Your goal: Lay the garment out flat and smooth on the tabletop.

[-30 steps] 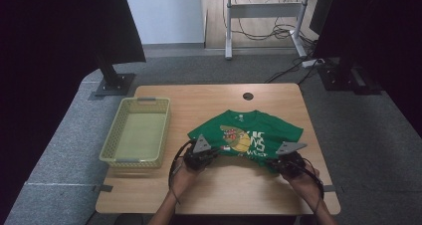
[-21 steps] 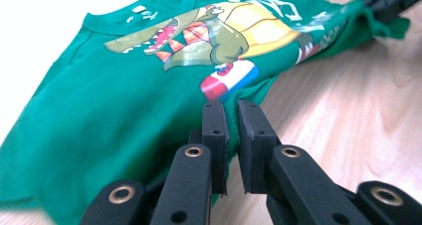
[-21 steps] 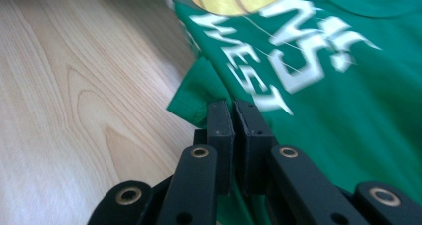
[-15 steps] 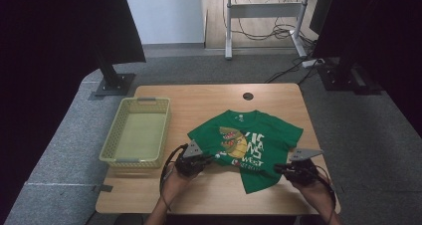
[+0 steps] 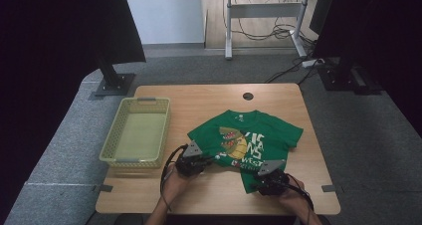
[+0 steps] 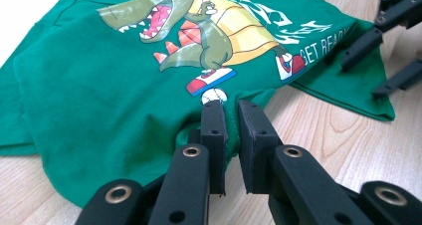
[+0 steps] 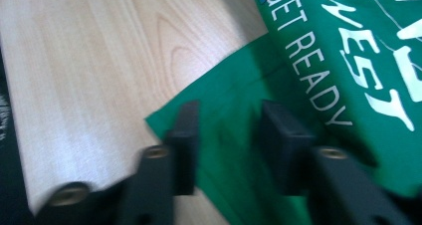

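Green T-shirt (image 5: pixel 254 138) lay right of centre on the table (image 5: pixel 209 98), dragged toward its near edge since earlier. Left gripper (image 6: pixel 228 116) pinched the hem; right gripper (image 7: pixel 226 130), now spread, had probably released its corner beside the basket-free side.

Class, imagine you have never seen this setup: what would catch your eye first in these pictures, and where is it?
The bright green T-shirt with its dinosaur print lies spread across the middle of the wooden table. The left gripper pinches its near hem, while the right gripper stands open over the near corner. A yellow-green basket sits at the table's left.
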Action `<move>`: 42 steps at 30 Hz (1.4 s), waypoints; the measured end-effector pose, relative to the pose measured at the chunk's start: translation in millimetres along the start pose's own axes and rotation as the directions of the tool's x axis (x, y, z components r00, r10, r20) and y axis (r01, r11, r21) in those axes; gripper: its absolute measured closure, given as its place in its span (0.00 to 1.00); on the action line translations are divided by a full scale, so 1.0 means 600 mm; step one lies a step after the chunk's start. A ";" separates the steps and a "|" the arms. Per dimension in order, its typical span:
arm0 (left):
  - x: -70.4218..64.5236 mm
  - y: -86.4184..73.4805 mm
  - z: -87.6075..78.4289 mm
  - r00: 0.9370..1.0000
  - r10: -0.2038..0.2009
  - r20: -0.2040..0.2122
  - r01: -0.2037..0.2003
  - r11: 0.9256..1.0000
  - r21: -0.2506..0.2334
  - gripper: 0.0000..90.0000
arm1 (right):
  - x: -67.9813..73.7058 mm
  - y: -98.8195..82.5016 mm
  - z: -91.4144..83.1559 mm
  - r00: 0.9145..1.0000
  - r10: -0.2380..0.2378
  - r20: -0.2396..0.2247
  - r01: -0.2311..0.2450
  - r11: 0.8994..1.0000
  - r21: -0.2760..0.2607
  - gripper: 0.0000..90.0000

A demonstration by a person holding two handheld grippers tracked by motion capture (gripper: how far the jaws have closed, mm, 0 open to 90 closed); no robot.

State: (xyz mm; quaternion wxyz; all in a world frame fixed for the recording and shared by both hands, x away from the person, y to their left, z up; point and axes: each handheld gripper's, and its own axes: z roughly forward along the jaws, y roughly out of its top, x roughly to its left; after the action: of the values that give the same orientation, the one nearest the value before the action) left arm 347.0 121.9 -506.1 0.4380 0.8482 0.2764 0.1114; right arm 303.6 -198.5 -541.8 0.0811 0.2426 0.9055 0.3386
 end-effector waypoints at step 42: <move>0.102 0.014 0.124 0.989 -0.004 -0.151 0.023 0.991 0.131 0.45 | -0.192 0.003 -0.006 0.951 0.224 0.211 -0.206 0.973 -0.103 0.32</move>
State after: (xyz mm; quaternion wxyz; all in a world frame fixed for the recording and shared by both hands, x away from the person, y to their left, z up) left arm 432.6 101.9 -546.8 0.3595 0.8626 0.3212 0.1535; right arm 403.2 -256.0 -540.0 0.1537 0.3727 0.8446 0.3523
